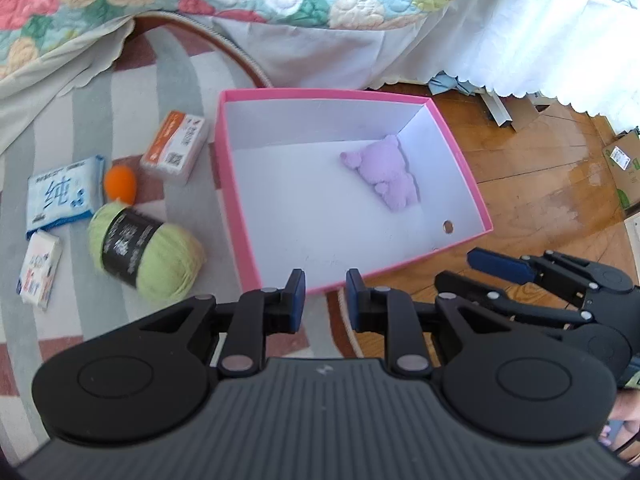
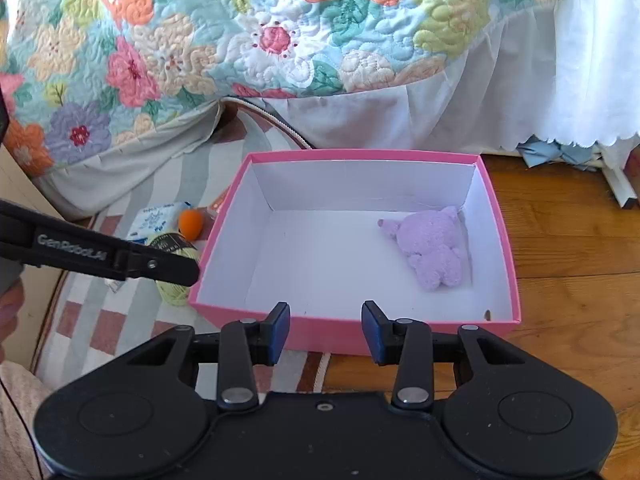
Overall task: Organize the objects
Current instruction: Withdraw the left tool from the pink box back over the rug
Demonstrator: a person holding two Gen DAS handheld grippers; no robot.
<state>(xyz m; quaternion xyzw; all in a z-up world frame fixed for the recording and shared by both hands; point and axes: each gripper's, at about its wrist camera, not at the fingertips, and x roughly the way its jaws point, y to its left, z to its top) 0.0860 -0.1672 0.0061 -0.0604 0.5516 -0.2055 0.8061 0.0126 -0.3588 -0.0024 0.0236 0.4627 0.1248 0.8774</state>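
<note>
**In the box (done).** One item: a purple plush bear (image 1: 390,174), lying on its side in the far right corner of the pink box (image 1: 460,152). The rest of the white floor is bare. The box stands partly on the striped rug (image 1: 192,88) and partly on the wooden floor (image 1: 532,184).

**On the rug (left to do).** Five items to the left of the box, all outside it:
- ball of green yarn (image 1: 146,254) with a dark label, nearest the box's near left corner;
- small orange ball (image 1: 120,184), just beyond the yarn;
- orange and white packet (image 1: 176,146), close to the box's left wall;
- blue and white tissue pack (image 1: 62,196);
- smaller white pack (image 1: 38,270), furthest out.

By this count the sorting is at an early stage.

**Grippers.** The left gripper (image 1: 323,300) holds nothing, its jaws drawn in to a narrow gap. The right gripper (image 2: 325,330) holds nothing either, its jaws parted wider. Both hover at the box's near edge.

**Surroundings.** A bed with a floral quilt (image 2: 240,40) and white skirt (image 2: 460,112) behind the box; cardboard and paper scraps (image 1: 624,168) on the floor at right.

**Obstructions.** Yarn and orange ball lie touching or nearly so; the box's wall stands between the items and its floor.
</note>
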